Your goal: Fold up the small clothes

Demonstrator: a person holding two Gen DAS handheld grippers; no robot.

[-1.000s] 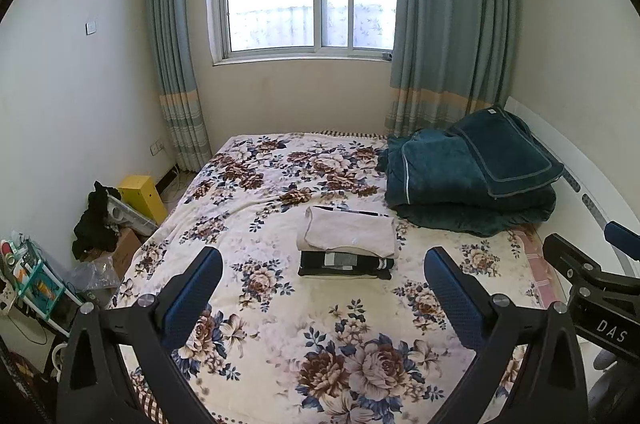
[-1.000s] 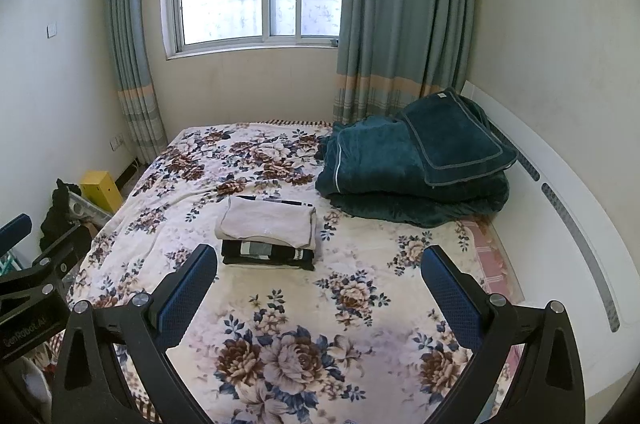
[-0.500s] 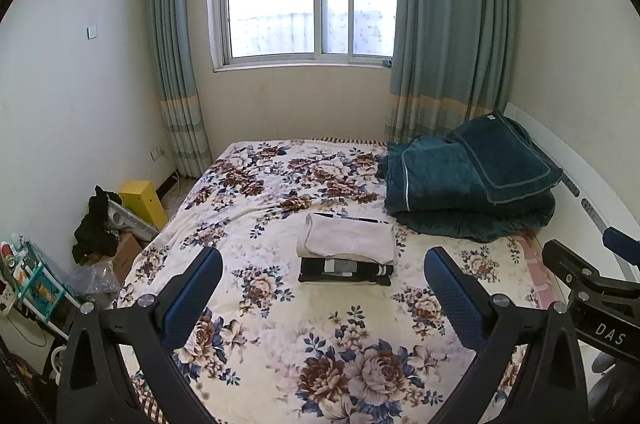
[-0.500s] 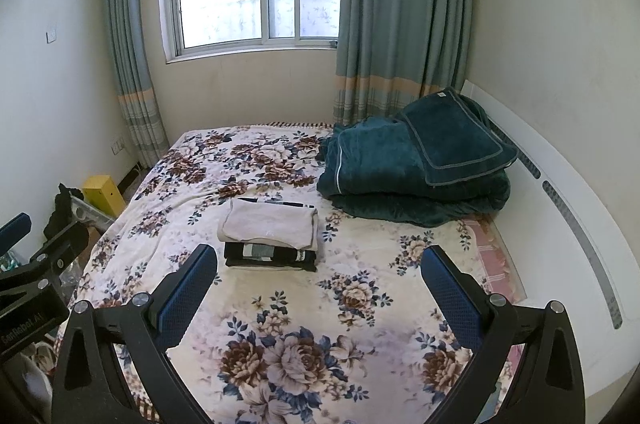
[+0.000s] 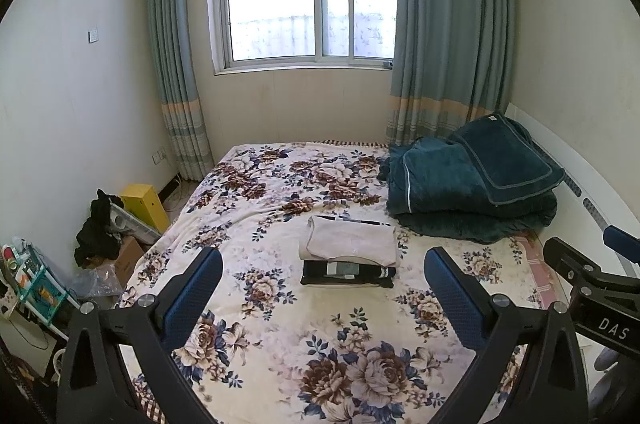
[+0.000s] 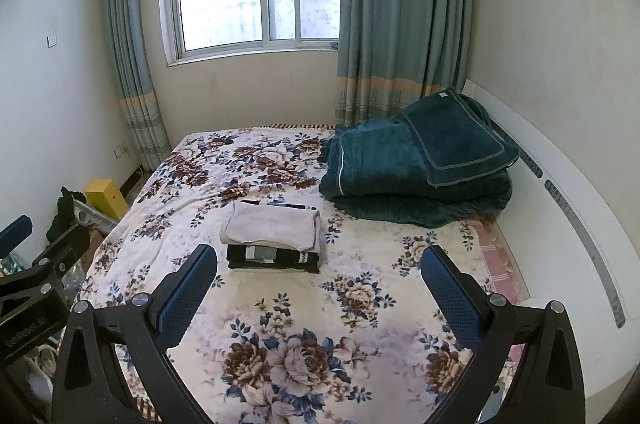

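Note:
A small stack of folded clothes lies mid-bed: a beige garment (image 5: 350, 241) on top of a black one with a grey patch (image 5: 347, 273). The stack also shows in the right wrist view, beige (image 6: 274, 229) over black (image 6: 274, 258). My left gripper (image 5: 322, 298) is open and empty, held above the near part of the floral bedspread (image 5: 280, 324), short of the stack. My right gripper (image 6: 320, 294) is open and empty too, likewise short of the stack. Each gripper shows at the edge of the other's view.
A folded dark teal blanket (image 5: 472, 196) lies at the bed's right, against a white headboard (image 6: 568, 208). A yellow box (image 5: 145, 201), black clothing (image 5: 98, 230) and clutter sit on the floor left of the bed. Window and curtains stand behind.
Both grippers have drawn back and risen slightly, so the stack sits a little farther and lower in view. The clothes have not moved. Both stay open.

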